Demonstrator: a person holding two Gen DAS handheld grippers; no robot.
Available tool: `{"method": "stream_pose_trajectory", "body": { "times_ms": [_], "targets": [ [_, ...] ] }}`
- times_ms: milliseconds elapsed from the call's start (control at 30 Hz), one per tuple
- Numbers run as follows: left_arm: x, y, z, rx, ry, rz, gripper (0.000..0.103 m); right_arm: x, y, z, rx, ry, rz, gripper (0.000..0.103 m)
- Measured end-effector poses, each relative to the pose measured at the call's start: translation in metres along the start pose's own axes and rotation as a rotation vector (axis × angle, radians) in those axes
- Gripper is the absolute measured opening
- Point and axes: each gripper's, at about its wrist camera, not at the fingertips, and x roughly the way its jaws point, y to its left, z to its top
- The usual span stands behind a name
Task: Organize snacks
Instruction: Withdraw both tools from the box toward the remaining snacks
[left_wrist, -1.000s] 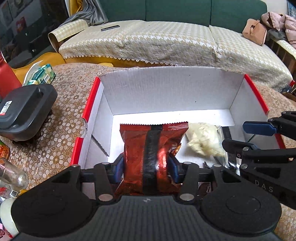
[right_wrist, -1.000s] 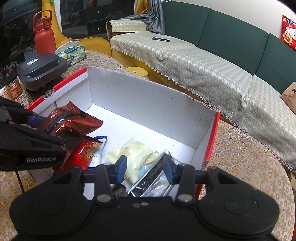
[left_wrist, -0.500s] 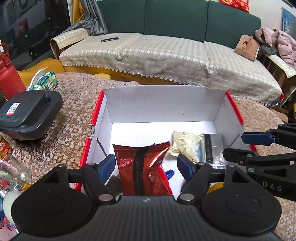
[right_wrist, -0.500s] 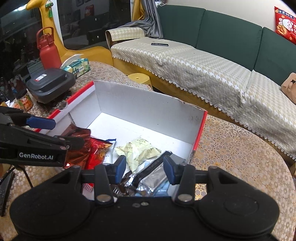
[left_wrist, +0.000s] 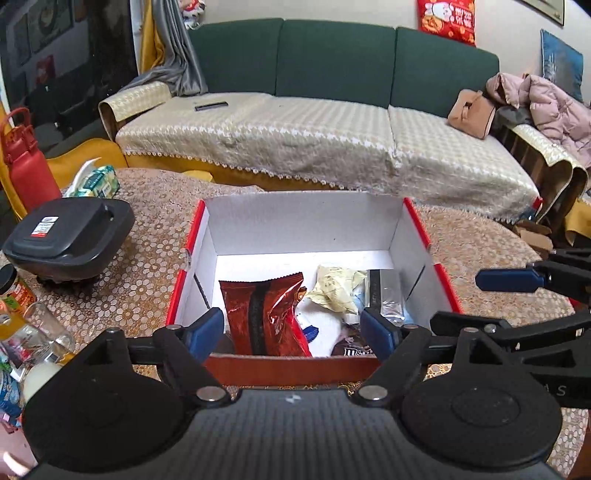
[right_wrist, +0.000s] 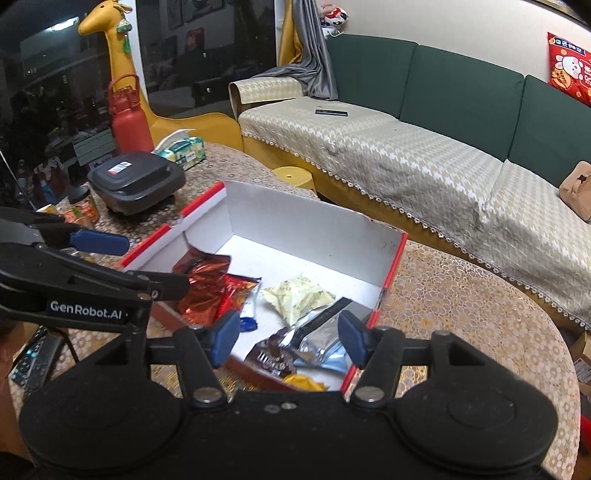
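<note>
Left claw (left_wrist: 293, 330) gaping above box (left_wrist: 303, 221), black container (left_wrist: 70, 236) beside

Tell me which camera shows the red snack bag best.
The left wrist view: the red snack bag stands nearly whole and facing the camera inside the box. In the right wrist view the bag is seen side-on, crumpled, partly hidden behind the left claw.

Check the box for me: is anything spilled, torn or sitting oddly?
Nothing is spilled or torn. The red snack bag leans against the left wall of the box rather than lying flat, partly over another red packet. Both grippers are open, holding nothing.
</note>
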Motion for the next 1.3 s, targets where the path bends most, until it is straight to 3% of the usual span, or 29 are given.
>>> {"method": "stream_pose_trajectory", "body": {
  "times_ms": [167, 233, 467, 567, 1000, 1300],
  "targets": [
    [-0.025, -0.004, -0.010, -0.005, -0.036, -0.007, 0.086, -0.021, 0.001, -0.014, 0.021, -0.007, 0.024, 0.064],
    [-0.033, -0.005, -0.014, -0.009, -0.043, -0.012, 0.086, -0.030, 0.002, -0.020, 0.026, -0.018, 0.028, 0.083],
    [-0.059, -0.008, -0.037, -0.046, -0.099, -0.023, 0.091, -0.050, 0.008, -0.047, 0.027, -0.014, 0.049, 0.088],
    [-0.063, -0.012, -0.048, -0.043, -0.096, -0.038, 0.096, -0.054, 0.011, -0.064, 0.029, -0.007, 0.045, 0.097],
    [-0.029, -0.026, -0.100, -0.062, 0.079, -0.055, 0.097, -0.048, 0.017, -0.132, 0.042, 0.083, 0.005, 0.101],
    [0.005, -0.062, -0.134, -0.019, 0.188, -0.035, 0.097, -0.046, -0.005, -0.168, 0.084, 0.121, -0.028, 0.101]
  ]
}}
